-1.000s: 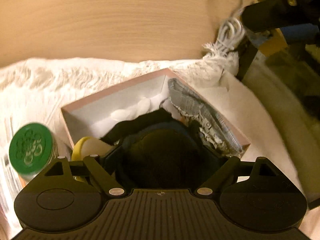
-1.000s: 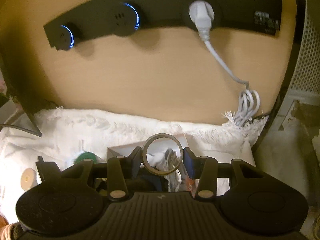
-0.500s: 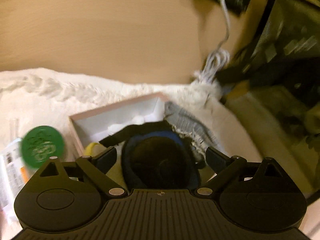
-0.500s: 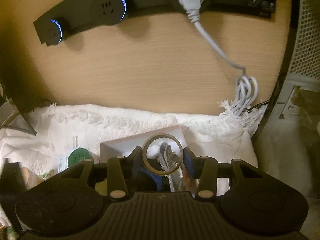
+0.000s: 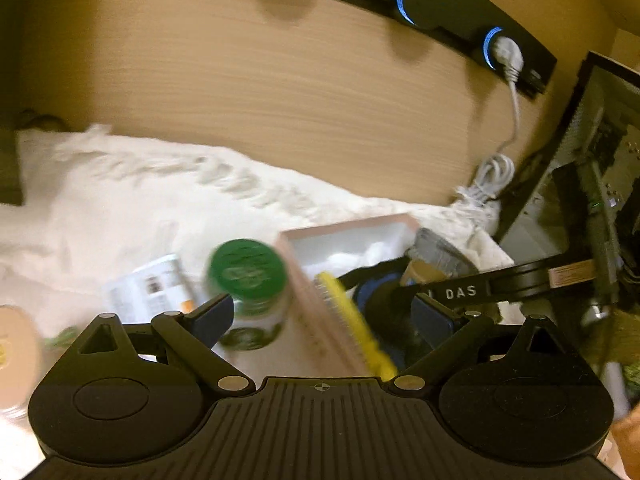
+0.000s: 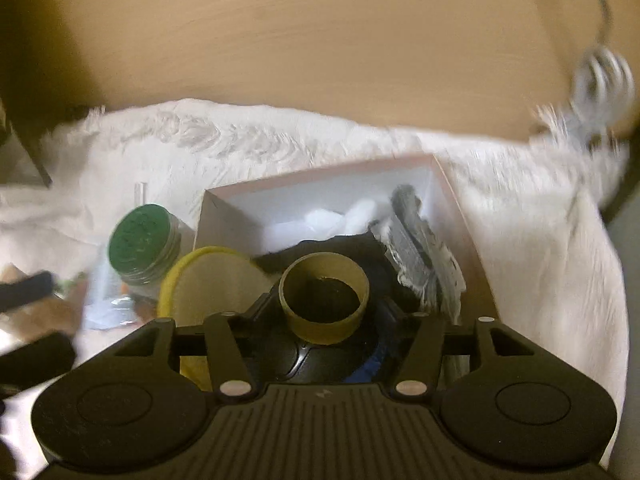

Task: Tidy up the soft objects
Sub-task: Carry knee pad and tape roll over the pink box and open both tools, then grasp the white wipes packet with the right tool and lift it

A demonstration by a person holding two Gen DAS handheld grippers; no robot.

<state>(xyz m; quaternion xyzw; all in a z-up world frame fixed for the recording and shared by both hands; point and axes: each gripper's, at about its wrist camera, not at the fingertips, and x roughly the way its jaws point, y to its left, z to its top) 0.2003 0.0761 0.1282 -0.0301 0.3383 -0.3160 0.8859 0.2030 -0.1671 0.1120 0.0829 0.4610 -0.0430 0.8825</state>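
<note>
A pink cardboard box (image 6: 456, 196) sits on a white fringed cloth (image 6: 540, 240). In it lie a grey patterned cloth (image 6: 424, 256), white fluff (image 6: 320, 220), a dark blue-edged pad (image 6: 320, 356) and a yellow-rimmed pad (image 6: 212, 276) leaning at its left edge. My right gripper (image 6: 324, 300) is shut on a tan tape ring (image 6: 324, 300) and holds it over the box. My left gripper (image 5: 324, 316) is open and empty, near the box's left wall (image 5: 316, 300). The right gripper's arm (image 5: 500, 284) shows in the left wrist view over the box.
A green-lidded jar (image 5: 248, 276) stands left of the box, with a printed packet (image 5: 152, 288) beside it. A wooden wall (image 5: 280, 80) carries a black socket strip (image 5: 420, 4) with a white plug and coiled cable (image 5: 496, 172). Dark furniture (image 5: 592, 184) stands at the right.
My left gripper has let go of the dark pad, pulled back and swung left. My right gripper has come down over the box with the tape ring.
</note>
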